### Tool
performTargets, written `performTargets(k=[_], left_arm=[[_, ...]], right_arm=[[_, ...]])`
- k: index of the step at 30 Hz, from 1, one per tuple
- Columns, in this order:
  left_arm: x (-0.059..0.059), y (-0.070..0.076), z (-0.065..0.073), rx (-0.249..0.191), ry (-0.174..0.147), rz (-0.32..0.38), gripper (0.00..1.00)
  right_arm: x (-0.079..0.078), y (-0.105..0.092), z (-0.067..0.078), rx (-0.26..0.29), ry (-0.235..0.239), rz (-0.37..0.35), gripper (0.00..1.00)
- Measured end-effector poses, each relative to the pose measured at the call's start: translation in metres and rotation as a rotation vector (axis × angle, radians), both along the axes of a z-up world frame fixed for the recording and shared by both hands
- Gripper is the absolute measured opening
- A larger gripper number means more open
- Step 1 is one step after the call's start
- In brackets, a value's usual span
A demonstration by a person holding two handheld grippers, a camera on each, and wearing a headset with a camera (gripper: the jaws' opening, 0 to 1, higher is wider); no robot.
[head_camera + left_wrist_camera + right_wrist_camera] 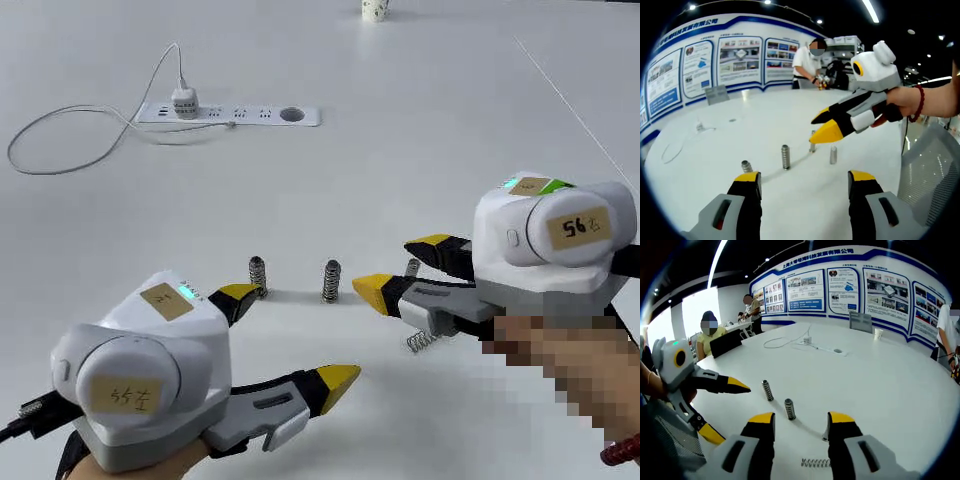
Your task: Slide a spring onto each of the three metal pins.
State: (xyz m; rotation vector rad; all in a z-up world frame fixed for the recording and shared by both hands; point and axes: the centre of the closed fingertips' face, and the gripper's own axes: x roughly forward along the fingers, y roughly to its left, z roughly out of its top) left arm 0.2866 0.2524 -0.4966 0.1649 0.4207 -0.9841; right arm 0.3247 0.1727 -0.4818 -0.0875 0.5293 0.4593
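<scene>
Two coiled springs stand upright on pins (258,275) (331,281) in the middle of the white table. A third pin (412,267) is partly hidden behind my right gripper; I cannot tell whether it carries a spring. A loose spring (423,340) (816,463) lies flat on the table just below the right gripper. My right gripper (398,265) (800,422) is open and empty, its tips close to the third pin. At the lower left my left gripper (290,335) (802,180) is open with nothing in it, short of the sprung pins (746,166) (785,156).
A white power strip (230,114) with a plugged charger and looping cable lies at the back left. A paper cup (375,10) stands at the far edge. People stand or sit beyond the table. A mesh chair (930,170) is beside it.
</scene>
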Motion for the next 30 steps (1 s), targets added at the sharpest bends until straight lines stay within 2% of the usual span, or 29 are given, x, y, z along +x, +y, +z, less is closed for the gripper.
performTargets(k=[6,13,24,30], left_arm=[[-0.002,-0.01,-0.002,-0.003,0.01,-0.011,0.69],[-0.006,-0.024,-0.008,-0.007,0.029,-0.036,0.66],[-0.01,-0.046,-0.012,-0.006,0.029,-0.089,0.59],[-0.01,-0.057,-0.019,0.003,0.037,-0.107,0.55]], right_arm=[[-0.005,-0.013,0.005,0.03,-0.005,-0.028,0.44],[-0.012,-0.026,0.006,0.036,-0.002,-0.044,0.44],[-0.024,-0.043,0.009,0.042,-0.009,-0.065,0.44],[-0.031,-0.048,0.008,0.067,-0.004,-0.056,0.46]])
